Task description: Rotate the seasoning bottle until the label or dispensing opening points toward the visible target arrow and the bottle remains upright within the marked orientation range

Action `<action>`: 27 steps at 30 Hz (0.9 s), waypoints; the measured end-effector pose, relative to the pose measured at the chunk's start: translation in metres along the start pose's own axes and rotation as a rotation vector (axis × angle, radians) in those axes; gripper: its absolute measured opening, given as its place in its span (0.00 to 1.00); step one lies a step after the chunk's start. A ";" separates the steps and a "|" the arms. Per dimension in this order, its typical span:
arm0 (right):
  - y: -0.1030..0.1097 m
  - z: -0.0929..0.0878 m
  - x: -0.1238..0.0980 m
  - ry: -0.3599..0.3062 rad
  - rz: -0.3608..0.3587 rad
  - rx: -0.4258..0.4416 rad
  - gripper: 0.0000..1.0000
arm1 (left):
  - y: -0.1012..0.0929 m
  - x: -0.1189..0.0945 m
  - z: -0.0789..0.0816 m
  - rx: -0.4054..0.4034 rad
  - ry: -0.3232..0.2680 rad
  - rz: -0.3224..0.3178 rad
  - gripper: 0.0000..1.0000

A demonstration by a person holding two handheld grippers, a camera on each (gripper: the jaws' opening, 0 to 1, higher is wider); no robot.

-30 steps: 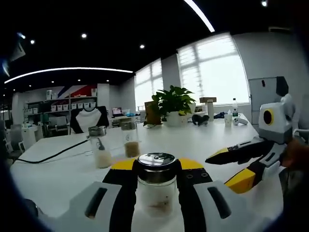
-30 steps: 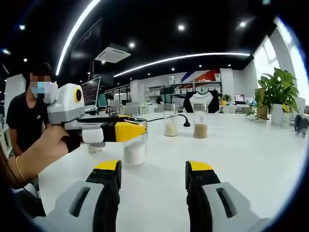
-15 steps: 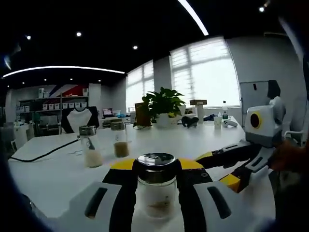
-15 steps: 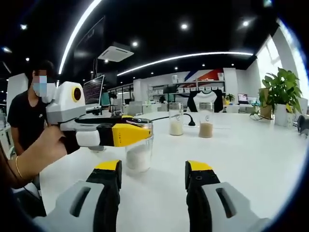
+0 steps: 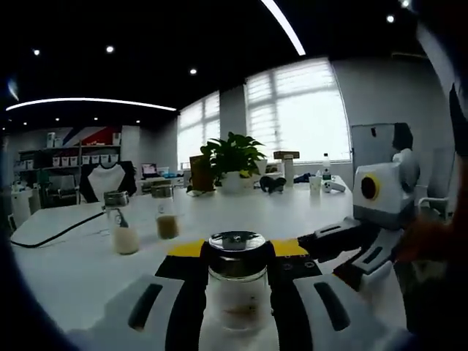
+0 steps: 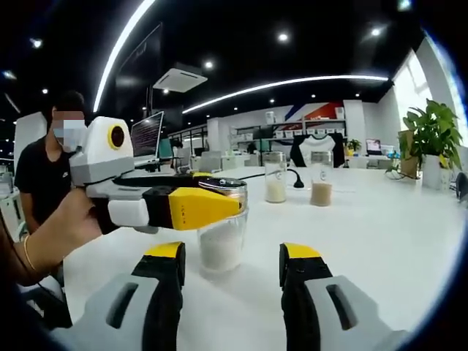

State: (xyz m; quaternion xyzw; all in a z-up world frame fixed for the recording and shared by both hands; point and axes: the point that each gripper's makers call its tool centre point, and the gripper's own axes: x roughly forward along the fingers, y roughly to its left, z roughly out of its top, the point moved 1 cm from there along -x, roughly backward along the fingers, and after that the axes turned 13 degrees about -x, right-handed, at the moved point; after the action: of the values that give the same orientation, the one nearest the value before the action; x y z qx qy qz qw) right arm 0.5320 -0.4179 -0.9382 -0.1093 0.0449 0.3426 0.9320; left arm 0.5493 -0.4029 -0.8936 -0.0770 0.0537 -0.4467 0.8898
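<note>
A glass seasoning bottle (image 5: 235,292) with a shiny metal lid and pale powder at its bottom stands upright between the black, yellow-tipped jaws of my left gripper (image 5: 236,248), which is shut on it. In the right gripper view the same bottle (image 6: 221,247) sits just past my own tips, with the left gripper (image 6: 219,208) clamped round its top and a hand (image 6: 66,227) holding that gripper. My right gripper (image 6: 232,256) is open with nothing between its jaws. It enters the left gripper view as the right gripper (image 5: 322,257), close to the bottle's right side.
Two more lidded jars (image 5: 121,230) (image 5: 166,218) stand farther off on the white table (image 5: 307,212); they are the jars (image 6: 276,179) (image 6: 320,183) in the other view. A potted plant (image 5: 230,157) and a black cable (image 5: 51,234) lie beyond. A person (image 6: 40,175) stands at the left.
The right gripper has drawn closer to the held bottle, which now looks larger ahead of its tips. The left view has swung, sliding the background leftward. The bottle stays gripped and upright.
</note>
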 end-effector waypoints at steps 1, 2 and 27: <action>0.000 0.000 0.000 0.000 0.000 0.001 0.50 | -0.001 0.001 0.000 0.002 0.002 -0.003 0.33; 0.000 0.000 0.000 0.000 0.000 0.001 0.50 | -0.004 0.001 -0.001 0.008 0.005 -0.008 0.33; 0.004 -0.003 -0.004 0.004 0.012 0.006 0.46 | -0.038 0.006 0.004 0.064 0.033 -0.115 0.33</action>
State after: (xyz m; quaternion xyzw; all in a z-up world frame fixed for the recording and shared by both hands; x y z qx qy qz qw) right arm 0.5265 -0.4177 -0.9414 -0.1072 0.0485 0.3476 0.9302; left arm 0.5233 -0.4294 -0.8830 -0.0440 0.0497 -0.4997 0.8636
